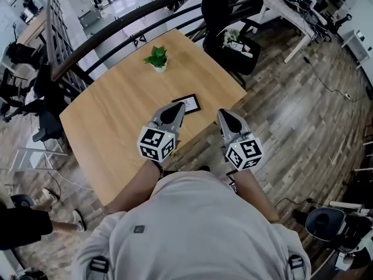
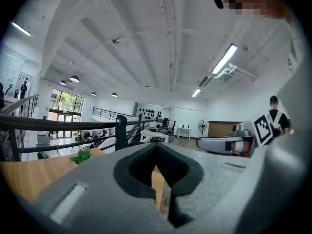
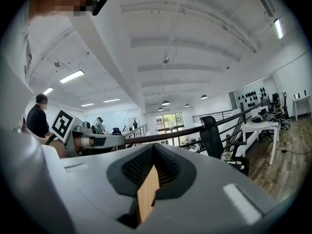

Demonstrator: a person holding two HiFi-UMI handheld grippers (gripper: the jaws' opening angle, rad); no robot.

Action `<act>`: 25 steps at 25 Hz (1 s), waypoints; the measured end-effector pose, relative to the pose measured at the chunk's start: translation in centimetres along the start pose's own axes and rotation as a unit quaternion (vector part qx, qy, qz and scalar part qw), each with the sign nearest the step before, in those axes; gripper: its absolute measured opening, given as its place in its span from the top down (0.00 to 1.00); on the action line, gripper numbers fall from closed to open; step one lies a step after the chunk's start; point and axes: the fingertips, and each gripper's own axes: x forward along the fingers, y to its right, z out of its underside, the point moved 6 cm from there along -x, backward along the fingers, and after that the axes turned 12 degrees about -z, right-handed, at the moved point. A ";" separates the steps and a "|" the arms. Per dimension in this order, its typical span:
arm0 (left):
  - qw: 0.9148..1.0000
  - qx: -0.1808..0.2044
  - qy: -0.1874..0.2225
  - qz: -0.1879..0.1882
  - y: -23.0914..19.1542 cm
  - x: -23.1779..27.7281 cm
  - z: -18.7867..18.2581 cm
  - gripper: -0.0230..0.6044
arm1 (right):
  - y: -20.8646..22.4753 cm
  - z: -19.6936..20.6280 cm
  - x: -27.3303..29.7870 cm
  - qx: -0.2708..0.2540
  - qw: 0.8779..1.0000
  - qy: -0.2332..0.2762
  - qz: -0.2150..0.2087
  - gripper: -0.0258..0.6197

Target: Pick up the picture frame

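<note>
Head view, with both gripper views. My left gripper [image 1: 176, 108], grey with a marker cube at its rear, has its jaws together with nothing held between them; in the left gripper view [image 2: 157, 152] the dark pads meet along one seam, and only a sliver of wood shows through the hollow behind it. My right gripper [image 1: 225, 115] is likewise closed and empty, its ribbed pads meeting in the right gripper view [image 3: 153, 151]. The small rectangular picture frame with a black border [image 1: 187, 104] lies flat on the light wooden table with rounded corners [image 1: 111, 127], close to the edge nearest me. The left gripper's tip stands just beside the frame's near left corner; whether it touches I cannot tell. The right gripper is to the right of the frame, apart from it, at the table's edge over the grey-brown plank floor [image 1: 291, 115]. A small green potted plant in a white pot [image 1: 157, 58] stands near the table's far side, well apart from the frame. A dark metal railing [image 1: 105, 37] runs beyond the table.
</note>
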 end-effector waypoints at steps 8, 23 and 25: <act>1.000 0.004 -0.012 -0.014 3.5 3.1 1.2 0.96 | 4.3 1.3 -2.6 0.019 1.000 -0.010 -0.018 0.95; 0.998 -0.009 -0.044 -0.051 0.2 7.9 2.9 0.96 | 8.6 3.0 1.6 0.037 0.997 -0.048 -0.054 0.95; 0.997 -0.015 -0.053 -0.057 -0.8 8.5 3.4 0.96 | 9.2 3.4 2.8 0.040 0.996 -0.057 -0.057 0.95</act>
